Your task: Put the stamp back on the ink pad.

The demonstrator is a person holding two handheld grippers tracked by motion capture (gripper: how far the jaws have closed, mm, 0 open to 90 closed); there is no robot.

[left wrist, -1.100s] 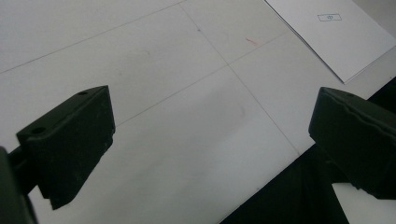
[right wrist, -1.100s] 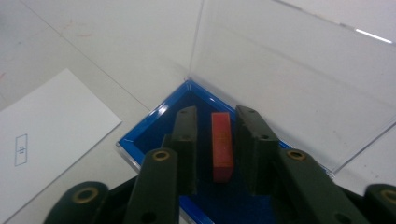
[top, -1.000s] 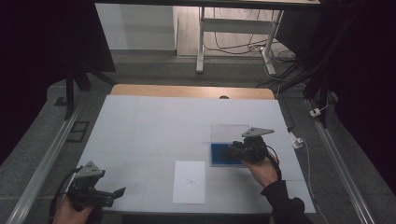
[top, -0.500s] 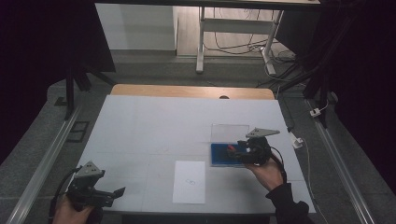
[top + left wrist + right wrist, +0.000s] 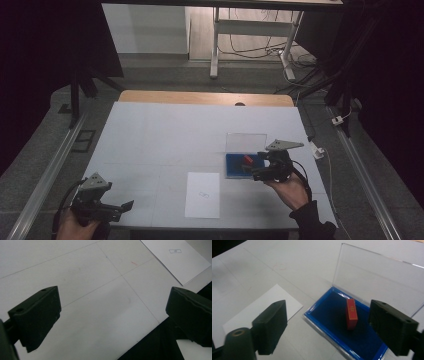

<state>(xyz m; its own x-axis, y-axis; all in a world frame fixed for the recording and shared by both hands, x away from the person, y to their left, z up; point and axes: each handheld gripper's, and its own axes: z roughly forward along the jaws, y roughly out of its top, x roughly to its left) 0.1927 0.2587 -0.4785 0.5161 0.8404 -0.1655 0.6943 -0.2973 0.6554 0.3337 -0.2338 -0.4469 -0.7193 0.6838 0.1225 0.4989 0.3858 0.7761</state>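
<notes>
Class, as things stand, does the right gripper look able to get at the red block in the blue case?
Probably yes: the right gripper is open just short of the red block, the clear lid stands raised, and nothing lies between.

The high view looks forward and down from above the person's side onto the whole white table (image 5: 165, 135), with the floor and a desk frame beyond its far edge. The left gripper view sits low and close over the near left corner, facing across the tabletop toward the sheet of paper (image 5: 178, 260). The right gripper view looks down from close by onto the open blue case (image 5: 332, 315) and the same sheet of paper (image 5: 257, 312), which the high view also shows near the table's front edge.
</notes>
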